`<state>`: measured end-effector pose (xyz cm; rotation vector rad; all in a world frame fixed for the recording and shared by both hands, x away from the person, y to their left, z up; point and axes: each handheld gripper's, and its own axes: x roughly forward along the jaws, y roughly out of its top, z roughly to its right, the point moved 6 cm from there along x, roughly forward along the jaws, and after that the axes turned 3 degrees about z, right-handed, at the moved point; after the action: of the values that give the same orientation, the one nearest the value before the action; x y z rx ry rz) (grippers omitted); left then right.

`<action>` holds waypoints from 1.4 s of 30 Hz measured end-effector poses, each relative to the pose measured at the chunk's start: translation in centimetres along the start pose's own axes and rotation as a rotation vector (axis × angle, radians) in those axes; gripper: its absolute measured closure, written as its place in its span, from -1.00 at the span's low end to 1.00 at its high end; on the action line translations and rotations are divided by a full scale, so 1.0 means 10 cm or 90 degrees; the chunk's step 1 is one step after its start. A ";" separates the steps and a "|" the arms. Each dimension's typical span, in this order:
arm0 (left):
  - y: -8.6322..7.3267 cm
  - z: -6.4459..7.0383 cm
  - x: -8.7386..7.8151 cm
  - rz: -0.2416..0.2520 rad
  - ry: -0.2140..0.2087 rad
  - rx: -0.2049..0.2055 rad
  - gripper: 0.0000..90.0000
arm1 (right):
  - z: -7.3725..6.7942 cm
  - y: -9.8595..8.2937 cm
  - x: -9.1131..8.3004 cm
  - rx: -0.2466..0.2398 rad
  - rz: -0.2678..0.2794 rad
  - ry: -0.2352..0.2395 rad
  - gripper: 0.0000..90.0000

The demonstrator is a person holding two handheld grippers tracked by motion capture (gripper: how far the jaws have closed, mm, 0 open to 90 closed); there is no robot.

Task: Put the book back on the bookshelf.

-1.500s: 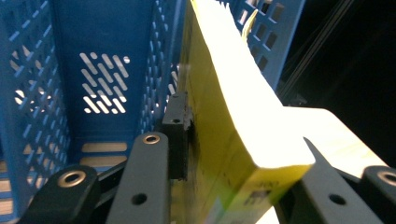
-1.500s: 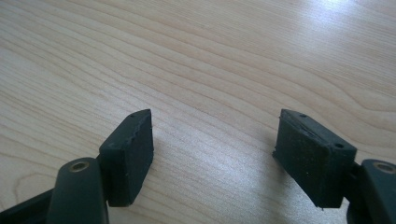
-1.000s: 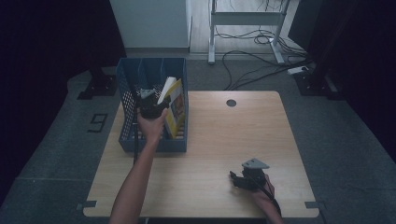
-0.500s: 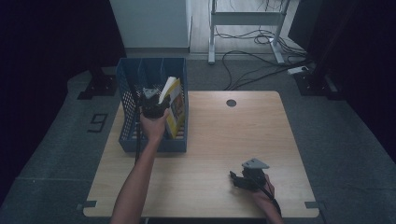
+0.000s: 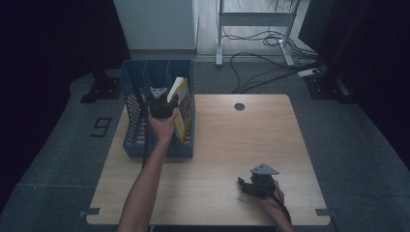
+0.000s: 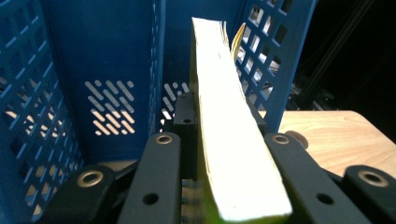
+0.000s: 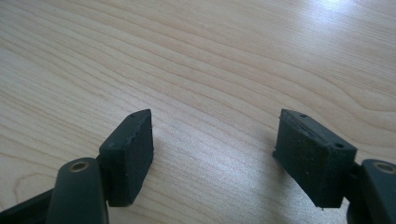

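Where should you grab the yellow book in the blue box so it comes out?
Probably by the book's top page edge, coming straight down from above. It stands upright in the blue organizer, walled on both sides, so only the top is free. The left gripper straddles it there already.

The pale wooden table top [image 7: 224, 51] shows fine grain under a smooth, slightly sheeny finish. The blue perforated plastic file basket [image 6: 107, 70] looks smooth and faintly glossy. The thick book's white paper page block [image 6: 229, 140] appears matt. The right gripper's black rubbery pads [image 7: 130, 154] look matt and rough.
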<state>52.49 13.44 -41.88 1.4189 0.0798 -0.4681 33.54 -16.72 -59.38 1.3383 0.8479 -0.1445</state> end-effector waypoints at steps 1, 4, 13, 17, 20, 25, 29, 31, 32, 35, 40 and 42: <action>0.00 0.00 0.01 0.003 0.000 -0.002 0.67 | 0.00 0.00 0.00 0.000 0.000 0.000 -0.40; 0.02 0.00 0.03 0.005 0.003 -0.002 0.67 | 0.00 0.00 0.00 0.000 0.000 0.000 -0.40; 0.04 0.00 0.09 0.020 0.019 0.003 0.67 | 0.00 0.00 0.00 0.000 0.000 0.000 -0.40; 0.05 -0.01 0.13 0.029 0.027 0.004 0.67 | 0.00 0.00 0.00 0.000 0.000 0.000 -0.40; 0.05 0.01 0.15 0.039 0.035 0.012 0.68 | 0.00 0.00 0.00 0.000 0.000 0.000 -0.40; 0.06 0.03 0.19 0.043 0.046 0.019 0.68 | 0.00 0.00 0.00 0.001 0.000 0.000 -0.40; 0.06 0.04 0.22 0.051 0.053 0.021 0.68 | 0.00 0.00 0.00 0.001 0.000 0.001 -0.40; 0.05 0.04 0.24 0.049 0.054 0.019 0.68 | 0.00 0.00 0.00 0.001 0.000 0.001 -0.40; 0.04 0.04 0.25 0.048 0.056 0.019 0.68 | 0.00 0.00 0.00 0.001 0.000 0.001 -0.40; 0.02 0.04 0.27 0.048 0.058 0.019 0.68 | 0.00 0.00 0.00 0.001 0.000 0.001 -0.40; 0.01 0.06 0.28 0.046 0.055 0.025 0.67 | 0.00 0.00 0.00 0.001 0.000 0.001 -0.40; 0.00 0.06 0.28 0.045 0.054 0.024 0.67 | 0.00 0.00 0.00 0.001 0.000 0.001 -0.40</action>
<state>54.92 12.12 -42.69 1.4746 0.0896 -0.3527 33.54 -16.72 -59.38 1.3401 0.8487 -0.1446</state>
